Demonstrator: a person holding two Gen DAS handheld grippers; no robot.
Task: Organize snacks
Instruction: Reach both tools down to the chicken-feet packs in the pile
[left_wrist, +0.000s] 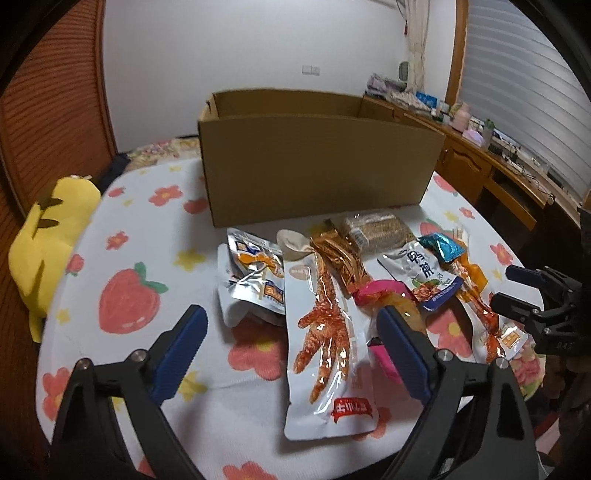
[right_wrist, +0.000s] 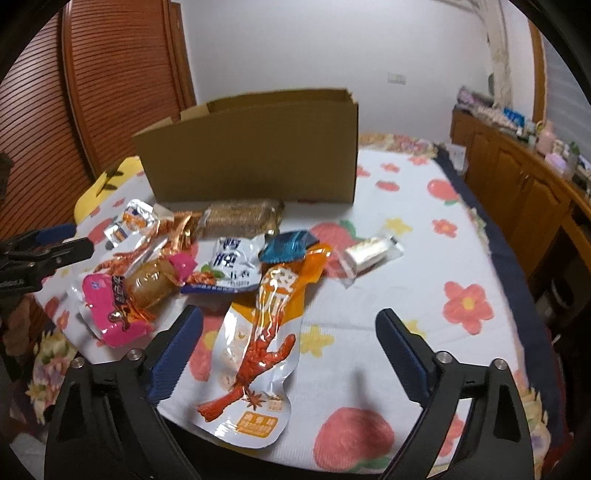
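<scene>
A: What lies before the cardboard box (left_wrist: 317, 162), left to right?

B: In front of the box sit silver foil pouches (left_wrist: 255, 273), a white chicken-foot pouch (left_wrist: 325, 343), a pink-wrapped snack (left_wrist: 384, 295), a sesame bar (left_wrist: 373, 229) and an orange chicken-foot pouch (right_wrist: 258, 339); a small white packet (right_wrist: 369, 254) lies apart, right of the box.

A: How do they likely handle?

B: Light, slippery, limp film; flat sealed edges probably offer the best hold.

A: And the tongs?

B: The left gripper (left_wrist: 291, 354) straddles the white pouch, spread wide, holding nothing. The right gripper (right_wrist: 290, 354) is equally wide and unladen. Overlapping neighbours crowd each pick.
</scene>
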